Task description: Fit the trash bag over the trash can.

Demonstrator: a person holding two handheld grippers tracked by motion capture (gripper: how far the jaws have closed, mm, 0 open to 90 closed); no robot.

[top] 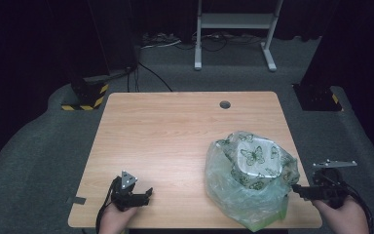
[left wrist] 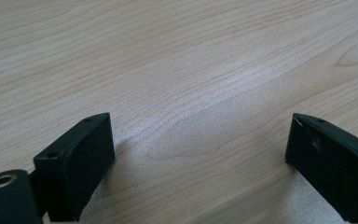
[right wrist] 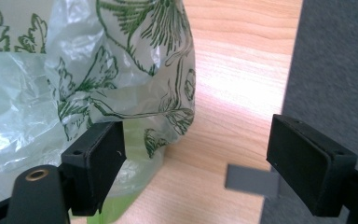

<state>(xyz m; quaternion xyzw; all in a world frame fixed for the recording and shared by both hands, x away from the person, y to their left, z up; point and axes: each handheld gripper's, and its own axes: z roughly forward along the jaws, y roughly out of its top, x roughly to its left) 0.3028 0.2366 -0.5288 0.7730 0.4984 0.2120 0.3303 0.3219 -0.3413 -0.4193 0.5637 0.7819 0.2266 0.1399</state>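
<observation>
Right gripper [top: 296, 189] at the butterfly-print plastic bag [top: 247, 176], near-right worktop [top: 175, 126] corner.
Both grippers' fingers open, empty; left gripper [top: 143, 195] idle. Pinch the film only, lift slow.

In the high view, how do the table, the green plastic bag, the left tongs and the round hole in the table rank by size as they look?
1. Table
2. Bag
3. Left tongs
4. Hole

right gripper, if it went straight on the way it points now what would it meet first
Likely the green-printed plastic bag: the right gripper is open, its near-side jaw already overlapping the bag's lower edge, bare table ahead of the gap. Depth is unclear.
</observation>
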